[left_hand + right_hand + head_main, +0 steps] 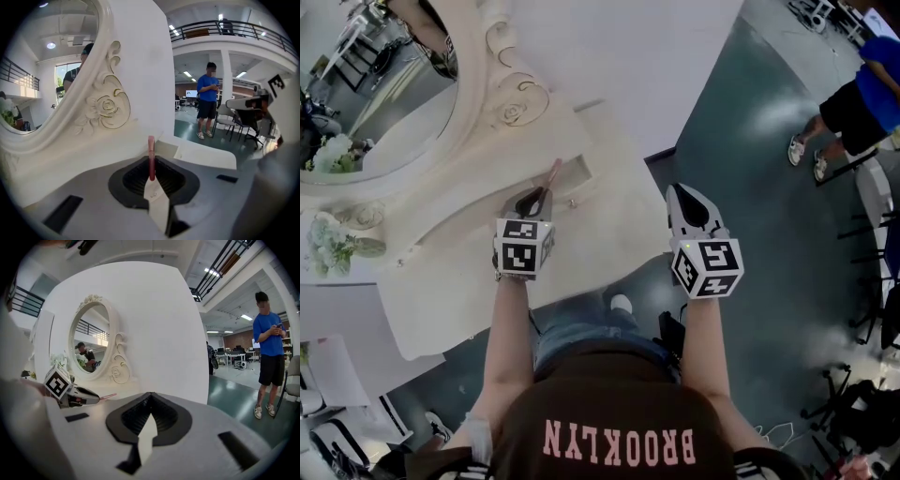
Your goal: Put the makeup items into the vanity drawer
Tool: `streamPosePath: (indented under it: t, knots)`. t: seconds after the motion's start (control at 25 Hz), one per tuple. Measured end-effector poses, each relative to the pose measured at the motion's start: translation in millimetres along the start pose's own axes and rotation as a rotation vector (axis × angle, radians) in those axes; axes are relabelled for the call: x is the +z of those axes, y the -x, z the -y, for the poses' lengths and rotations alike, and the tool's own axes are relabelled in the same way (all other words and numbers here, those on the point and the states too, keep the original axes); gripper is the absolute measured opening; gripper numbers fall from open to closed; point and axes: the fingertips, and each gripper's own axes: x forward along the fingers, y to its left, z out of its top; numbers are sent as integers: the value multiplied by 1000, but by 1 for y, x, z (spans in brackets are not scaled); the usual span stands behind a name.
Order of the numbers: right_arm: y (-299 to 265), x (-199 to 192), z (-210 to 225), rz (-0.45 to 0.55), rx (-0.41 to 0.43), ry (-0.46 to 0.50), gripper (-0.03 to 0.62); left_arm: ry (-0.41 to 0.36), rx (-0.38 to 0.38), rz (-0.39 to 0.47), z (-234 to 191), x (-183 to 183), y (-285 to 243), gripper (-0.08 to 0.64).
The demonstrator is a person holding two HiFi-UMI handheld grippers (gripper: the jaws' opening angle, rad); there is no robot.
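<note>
Pinches pink stick (151, 157) by one end in left gripper (542, 195), jaws nearly closed; may pivot and miss drawer (167, 151) at centre frame. Right gripper (682, 197): jaws together, empty.

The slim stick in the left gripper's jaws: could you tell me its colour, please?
The stick is pink, seen best in the left gripper view.

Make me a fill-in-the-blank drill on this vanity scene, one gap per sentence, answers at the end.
The left gripper is shut on a slim ___ stick.
The right gripper is shut and holds ___.
The mirror is ___ in shape.
The person in the background wears a ___ shirt.
Missing words: pink; nothing; oval; blue.
</note>
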Motion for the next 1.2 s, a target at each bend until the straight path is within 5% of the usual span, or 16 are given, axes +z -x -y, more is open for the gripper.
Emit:
streamPosePath:
  t: [0.56,0.96,1.2]
  knots:
    - [-26,-20,1,-65,-25,-37,-5,-171,-78,-106,6,-7,-52,38]
    - [-34,-18,-11,-71,7,-12,-5,-164,-67,-108,0,-8,-43,38]
    - [-33,-10,-29,-55,57,24,-5,-64,-19,-52,-11,-9,-21,39]
